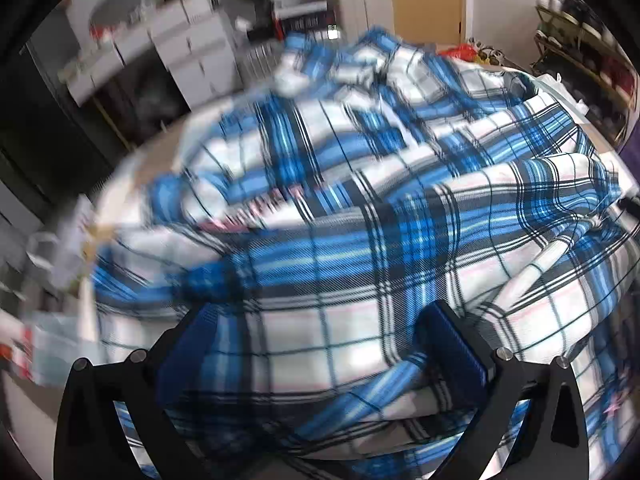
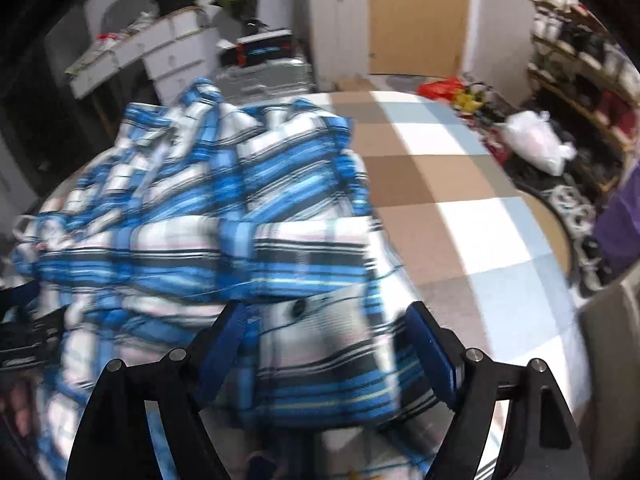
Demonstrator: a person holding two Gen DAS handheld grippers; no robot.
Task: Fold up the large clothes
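Note:
A large blue, white and black plaid shirt [image 1: 360, 208] lies crumpled in a heap and fills most of the left wrist view. My left gripper [image 1: 322, 312] hovers over its near folds with the jaws wide apart; cloth lies between the blue pads [image 1: 452, 344] but they do not pinch it. In the right wrist view the same shirt [image 2: 192, 208] is bunched on the left half of a checked cover [image 2: 460, 208]. My right gripper [image 2: 326, 312] stands open over the shirt's near edge, a button showing between its fingers. Both views are blurred.
The brown, white and pale-blue checked cover stretches away to the right. The other gripper [image 2: 24, 340] and a hand [image 2: 18, 404] show at the left edge. White drawers [image 2: 172, 56] stand behind, with a wooden door [image 2: 416, 16], shelves [image 2: 580, 60] and bags [image 2: 536, 140] on the floor at the right.

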